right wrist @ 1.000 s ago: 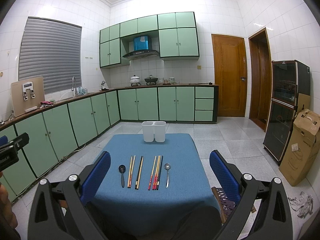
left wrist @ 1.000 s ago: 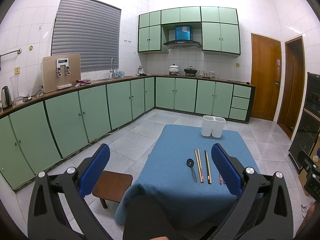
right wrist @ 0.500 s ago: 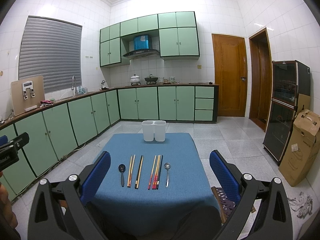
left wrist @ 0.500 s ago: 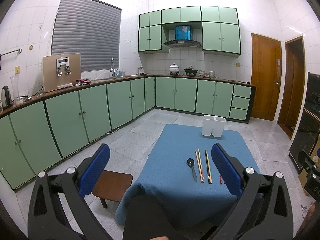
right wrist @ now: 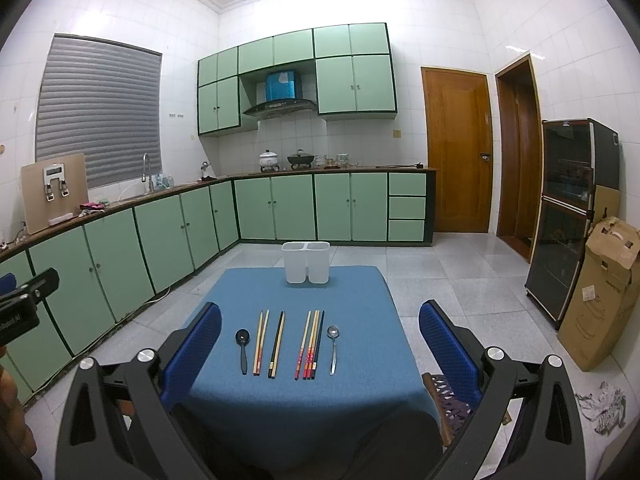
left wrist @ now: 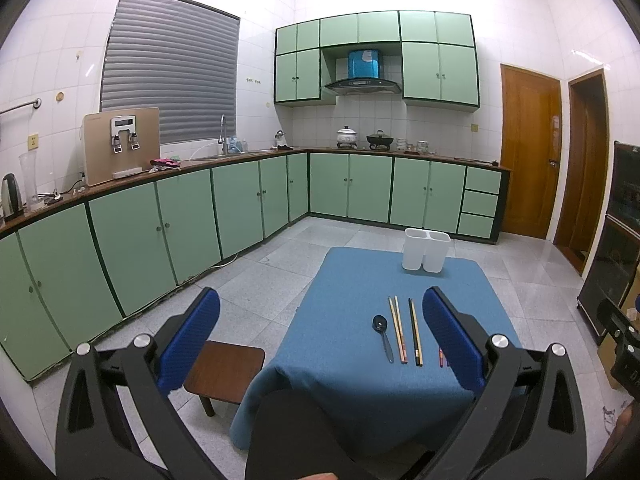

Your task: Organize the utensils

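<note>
A blue-clothed table holds a row of utensils: a black spoon, a light wooden chopstick pair, a black-and-wood pair, several red-ended chopsticks and a metal spoon. A white two-compartment holder stands at the far edge, empty as far as I can see. My right gripper is open and empty, held back above the near edge. My left gripper is open and empty, left of the table; it sees the black spoon and the holder.
A small wooden stool stands left of the table. Green cabinets run along the left and back walls. A dark cabinet and a cardboard box stand at the right. A patterned seat sits at the table's right.
</note>
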Demonstrator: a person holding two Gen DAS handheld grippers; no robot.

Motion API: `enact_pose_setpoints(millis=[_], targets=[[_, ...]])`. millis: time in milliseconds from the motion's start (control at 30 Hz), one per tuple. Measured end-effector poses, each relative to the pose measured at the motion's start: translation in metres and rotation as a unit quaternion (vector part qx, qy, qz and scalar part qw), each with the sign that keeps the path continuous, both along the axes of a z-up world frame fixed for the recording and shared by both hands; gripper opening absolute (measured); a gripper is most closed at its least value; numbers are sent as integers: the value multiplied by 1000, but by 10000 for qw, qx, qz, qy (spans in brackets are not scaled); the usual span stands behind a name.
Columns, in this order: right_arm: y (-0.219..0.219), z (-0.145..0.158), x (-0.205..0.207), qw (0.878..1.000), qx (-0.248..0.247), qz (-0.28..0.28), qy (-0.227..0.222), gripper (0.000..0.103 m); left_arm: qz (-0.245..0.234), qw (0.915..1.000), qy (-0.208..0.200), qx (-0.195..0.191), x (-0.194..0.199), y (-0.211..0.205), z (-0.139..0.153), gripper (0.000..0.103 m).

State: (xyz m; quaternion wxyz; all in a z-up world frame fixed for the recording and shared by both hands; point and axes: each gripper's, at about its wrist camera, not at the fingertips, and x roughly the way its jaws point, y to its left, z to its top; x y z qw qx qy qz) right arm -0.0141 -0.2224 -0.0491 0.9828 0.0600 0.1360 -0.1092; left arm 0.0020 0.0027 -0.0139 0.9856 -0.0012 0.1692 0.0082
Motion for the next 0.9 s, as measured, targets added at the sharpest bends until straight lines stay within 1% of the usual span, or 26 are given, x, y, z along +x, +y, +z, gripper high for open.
enact_pose_setpoints(millis=[400,533,633,733,833,900], targets=[[-3,-1,1,10000,-4,-3,26,97,-22,10000,44,10,4,-2,-3,98],[-8,-8,9,9999,8,-16,117,97,-44,9999,136,27,12,-2,-8,98],[-11,-17,20,9997,4,-24,246,97,-108,9996,245,23,25,-2,-18,98],[-16,-33,39,9990,-57,33,441,97,-250,9985,485,63,48,-9,-39,98],[-25,-59,67,9968,-107,59,794,97,-485,9953,837,76,80,-19,-71,98],[-36,-83,89,9938,33,101,1103,97,-608,9917,1119,157,106,-29,-101,98]])
